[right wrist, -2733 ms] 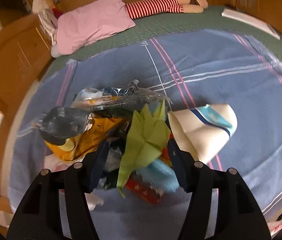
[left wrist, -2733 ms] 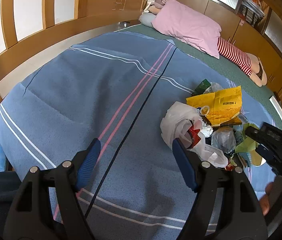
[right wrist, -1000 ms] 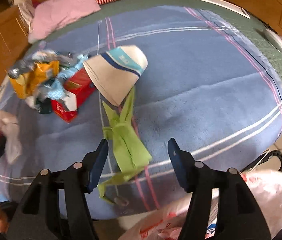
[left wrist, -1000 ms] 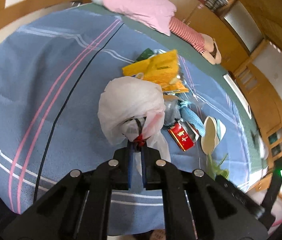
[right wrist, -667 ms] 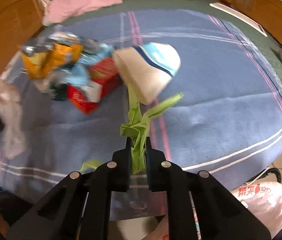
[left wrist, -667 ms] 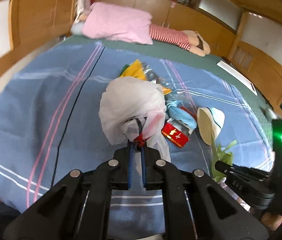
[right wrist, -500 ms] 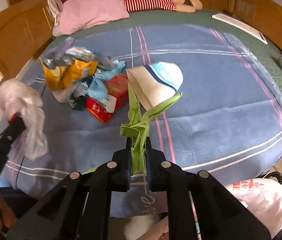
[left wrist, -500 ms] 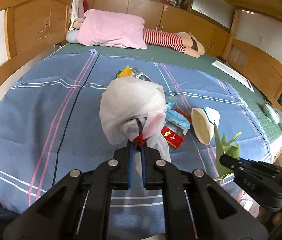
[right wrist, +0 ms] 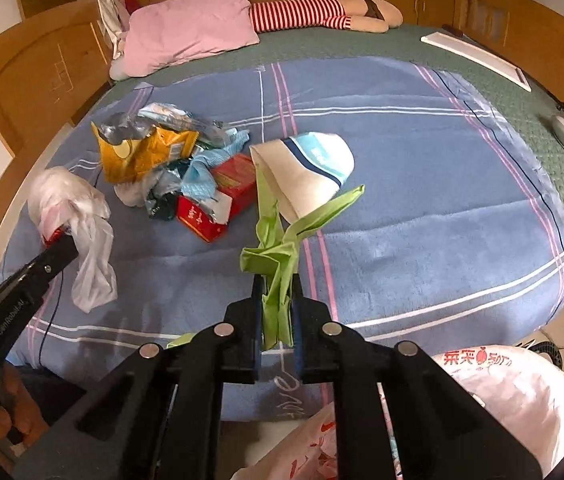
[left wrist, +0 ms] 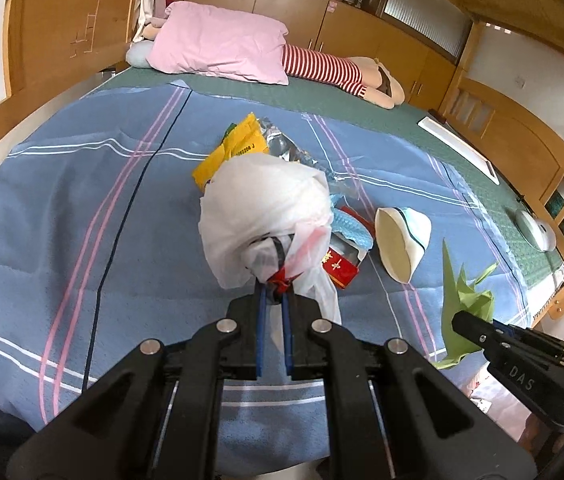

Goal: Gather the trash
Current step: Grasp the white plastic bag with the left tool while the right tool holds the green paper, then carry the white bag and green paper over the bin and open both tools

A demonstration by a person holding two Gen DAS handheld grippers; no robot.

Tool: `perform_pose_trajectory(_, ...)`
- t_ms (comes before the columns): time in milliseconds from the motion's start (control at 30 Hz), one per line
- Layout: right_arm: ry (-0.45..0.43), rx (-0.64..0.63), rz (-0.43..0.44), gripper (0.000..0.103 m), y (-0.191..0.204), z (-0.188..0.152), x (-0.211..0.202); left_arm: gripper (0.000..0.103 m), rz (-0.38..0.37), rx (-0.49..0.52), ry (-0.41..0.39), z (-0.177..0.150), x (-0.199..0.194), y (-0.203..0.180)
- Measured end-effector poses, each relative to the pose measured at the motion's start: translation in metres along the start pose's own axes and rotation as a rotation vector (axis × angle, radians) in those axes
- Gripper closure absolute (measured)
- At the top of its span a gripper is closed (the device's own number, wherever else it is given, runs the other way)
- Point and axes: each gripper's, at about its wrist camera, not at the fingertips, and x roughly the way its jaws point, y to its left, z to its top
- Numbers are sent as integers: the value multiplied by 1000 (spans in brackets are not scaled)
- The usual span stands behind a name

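Observation:
My left gripper (left wrist: 273, 292) is shut on a crumpled white plastic bag (left wrist: 265, 208) and holds it above the blue blanket; the bag also shows in the right wrist view (right wrist: 69, 208). My right gripper (right wrist: 275, 284) is shut on a green folded paper (right wrist: 282, 236), also seen in the left wrist view (left wrist: 462, 300). A trash pile lies on the blanket: a yellow snack bag (right wrist: 141, 152), a red box (right wrist: 217, 196), a light blue wrapper (right wrist: 201, 172) and a white paper cup (right wrist: 306, 168).
A pink and white plastic bag (right wrist: 494, 392) sits on the floor below the bed's edge at the lower right. A pink pillow (left wrist: 221, 44) and a striped doll (left wrist: 330, 68) lie at the bed's far end. Wooden bed rails (left wrist: 522, 136) border the sides.
Both grippers closed on their items and lifted them: the left on the white bag, the right on the green paper. Both have pulled back toward the bed's near edge.

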Motion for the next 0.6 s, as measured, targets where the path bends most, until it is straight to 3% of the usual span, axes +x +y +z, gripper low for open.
perform_pose_trajectory(167, -48, 31, 29, 90, -15, 2, -23, 95, -61, 1, 17, -2, 3, -3)
perform_pose_trajectory(300, -75, -2, 19, 90, -34, -2, -57, 95, -223, -7, 74, -4, 9, -8)
perform_pose_trajectory(367, -69, -38, -3, 90, -48, -13, -77, 95, -268, 7, 77, -5, 8, -14)
perform_pose_trajectory(433, -43, -52, -11, 90, -62, -27, -89, 95, -309, 37, 73, -7, 5, -21)
perform_pose_trajectory(567, 94, -76, -32, 88, -94, -66, -96, 95, -355, 109, 77, -12, 3, -39)
perform_pose_trajectory(600, 131, -83, -9, 80, -98, -74, -95, 95, -369, 132, 79, -14, 2, -44)
